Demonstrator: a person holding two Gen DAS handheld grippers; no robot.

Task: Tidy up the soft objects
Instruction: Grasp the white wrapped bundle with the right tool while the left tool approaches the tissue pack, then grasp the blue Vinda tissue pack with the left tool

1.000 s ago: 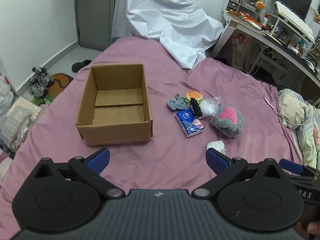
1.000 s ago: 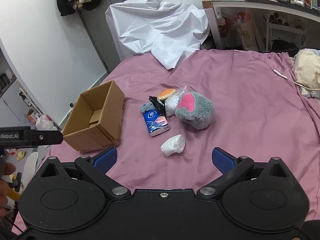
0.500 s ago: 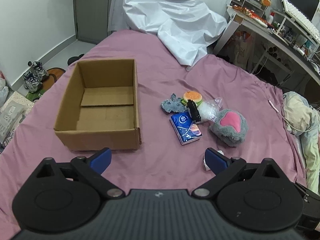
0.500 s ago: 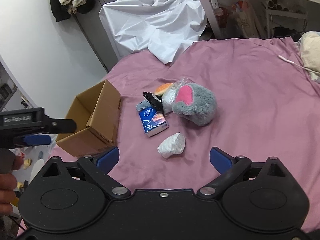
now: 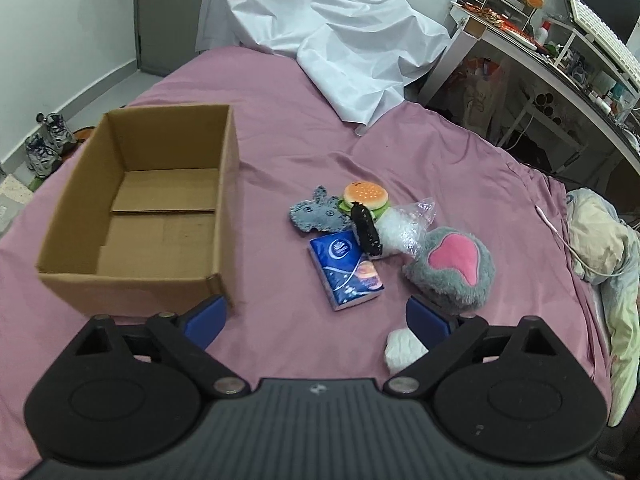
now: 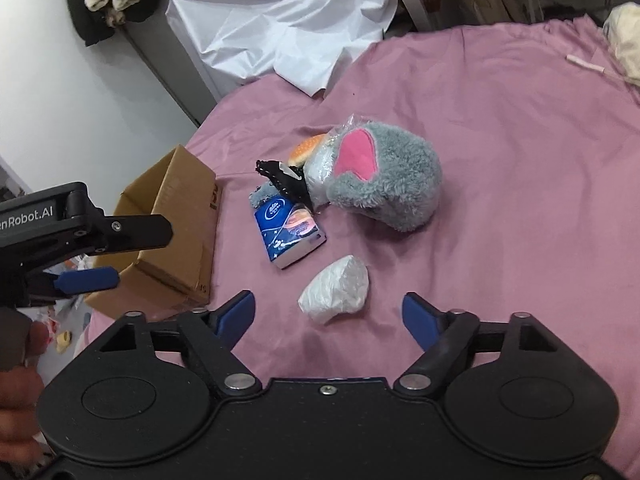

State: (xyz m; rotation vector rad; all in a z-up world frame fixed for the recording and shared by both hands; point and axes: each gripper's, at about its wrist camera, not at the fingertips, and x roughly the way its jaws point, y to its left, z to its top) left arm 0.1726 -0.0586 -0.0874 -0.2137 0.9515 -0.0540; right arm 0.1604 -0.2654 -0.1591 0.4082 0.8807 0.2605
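On the pink bed sheet (image 5: 280,128) lies a heap: a blue tissue pack (image 5: 346,270), a grey plush with a pink patch (image 5: 452,268), a burger toy (image 5: 366,196), a small grey plush (image 5: 316,214), a black piece (image 5: 366,232) and a clear bag (image 5: 404,228). An empty cardboard box (image 5: 132,294) stands left of them. A white crumpled wad (image 6: 334,290) lies just ahead of my right gripper (image 6: 329,318), in line with the gap; its jaws are closing and the pads are clear of it. My left gripper (image 5: 316,316) hovers before the tissue pack, jaws closing slightly on nothing.
A white sheet (image 5: 340,40) is draped over the bed's far end. A cluttered desk (image 5: 540,40) stands at the right, with pale bedding (image 5: 600,240) on that edge. Shoes (image 5: 44,148) sit on the floor at the left. A hand (image 6: 16,400) holds the left gripper.
Both grippers have come down and closer to the heap. The right jaws have narrowed, and the white wad now lies just ahead of the gap between them.
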